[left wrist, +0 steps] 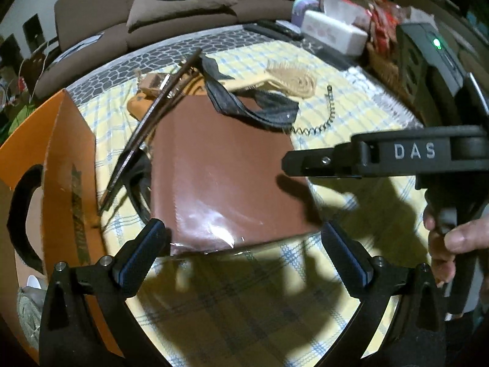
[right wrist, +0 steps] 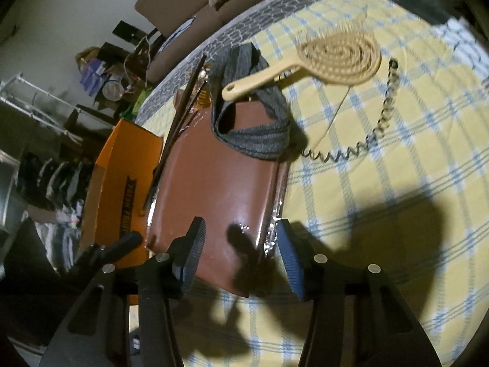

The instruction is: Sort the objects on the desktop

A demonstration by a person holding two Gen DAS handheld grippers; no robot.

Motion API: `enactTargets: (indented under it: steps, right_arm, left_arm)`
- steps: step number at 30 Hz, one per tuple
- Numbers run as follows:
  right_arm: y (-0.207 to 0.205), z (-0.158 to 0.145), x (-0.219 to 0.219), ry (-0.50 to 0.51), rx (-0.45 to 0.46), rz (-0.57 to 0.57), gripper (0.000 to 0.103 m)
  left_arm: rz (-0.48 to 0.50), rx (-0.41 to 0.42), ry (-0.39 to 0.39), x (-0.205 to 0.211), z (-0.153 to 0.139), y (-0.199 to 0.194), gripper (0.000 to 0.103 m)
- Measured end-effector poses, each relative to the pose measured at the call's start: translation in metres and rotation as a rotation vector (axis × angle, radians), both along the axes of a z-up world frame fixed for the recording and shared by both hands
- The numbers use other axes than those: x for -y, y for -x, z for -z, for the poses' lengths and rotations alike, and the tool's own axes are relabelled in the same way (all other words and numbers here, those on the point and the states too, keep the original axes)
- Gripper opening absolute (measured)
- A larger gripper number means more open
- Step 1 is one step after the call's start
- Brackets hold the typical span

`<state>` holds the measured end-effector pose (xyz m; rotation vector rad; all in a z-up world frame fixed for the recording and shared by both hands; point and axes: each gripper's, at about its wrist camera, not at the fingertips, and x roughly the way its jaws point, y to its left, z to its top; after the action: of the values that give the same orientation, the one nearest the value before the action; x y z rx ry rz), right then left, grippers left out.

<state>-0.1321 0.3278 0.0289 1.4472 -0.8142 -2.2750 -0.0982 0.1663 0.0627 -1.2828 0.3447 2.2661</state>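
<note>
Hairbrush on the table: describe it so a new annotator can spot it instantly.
Start at the yellow-and-blue plaid tablecloth, then find the big brown leather folder lying on it. At the folder's far end lies a crumpled grey cloth band, and the hairbrush has its handle resting over that band. It is the only cream-coloured item, with a round head of spiral bristle rows, beside a black coiled cord.

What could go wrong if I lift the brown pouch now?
1. The gray fabric strap lies across the brown pouch's far end, and the beige hairbrush handle rests on the strap; lifting could drag both.
2. The pouch looks glossy, and the right gripper is open astride only its near corner, so it could slip.
3. The dark rods lean along its edge beside the orange box and may topple.
</note>
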Motion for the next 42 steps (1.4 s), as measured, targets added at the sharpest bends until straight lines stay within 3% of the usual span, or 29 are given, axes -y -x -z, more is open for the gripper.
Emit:
enactTargets:
  steps: [7, 20, 25, 26, 27, 28, 31, 34, 37, 42]
  right_arm:
    - [0.003, 0.005, 0.005, 0.037, 0.026, -0.004, 0.048]
    - [-0.007, -0.032, -0.004, 0.417, -0.091, -0.056, 0.048]
    - [-0.007, -0.049, 0.012, 0.475, -0.137, -0.098, 0.048]
    - [-0.007, -0.051, 0.016, 0.479, -0.14, -0.104, 0.048]
    - [-0.006, -0.053, 0.019, 0.48, -0.144, -0.11, 0.048]
    - [-0.005, -0.054, 0.021, 0.481, -0.148, -0.115, 0.048]
    - [-0.003, -0.059, 0.027, 0.497, -0.167, -0.129, 0.048]
    - [-0.006, -0.068, 0.027, 0.505, -0.198, -0.145, 0.048]
    - [-0.01, -0.079, 0.022, 0.472, -0.234, -0.131, 0.049]
    - [-0.014, -0.078, -0.006, 0.343, -0.234, -0.009, 0.057]
  left_arm:
    - [0.035, 0.06, -0.041, -0.003, 0.011, 0.0, 0.102]
    - [0.065, 0.063, -0.102, -0.007, 0.0, -0.009, 0.099]
    - [0.0, 0.033, -0.1, 0.006, -0.008, -0.002, 0.053]
    - [-0.015, 0.037, -0.107, 0.011, -0.009, 0.001, 0.048]
    - [-0.027, 0.037, -0.114, 0.014, -0.009, 0.003, 0.035]
    - [-0.039, 0.039, -0.127, 0.019, -0.01, 0.005, 0.03]
    - [-0.057, 0.039, -0.192, 0.03, -0.02, 0.005, 0.02]
    - [-0.072, 0.055, -0.325, 0.044, -0.037, 0.009, 0.009]
    - [-0.081, 0.117, -0.47, 0.057, -0.047, 0.012, 0.008]
    - [-0.098, 0.248, -0.631, 0.074, -0.041, 0.018, 0.008]
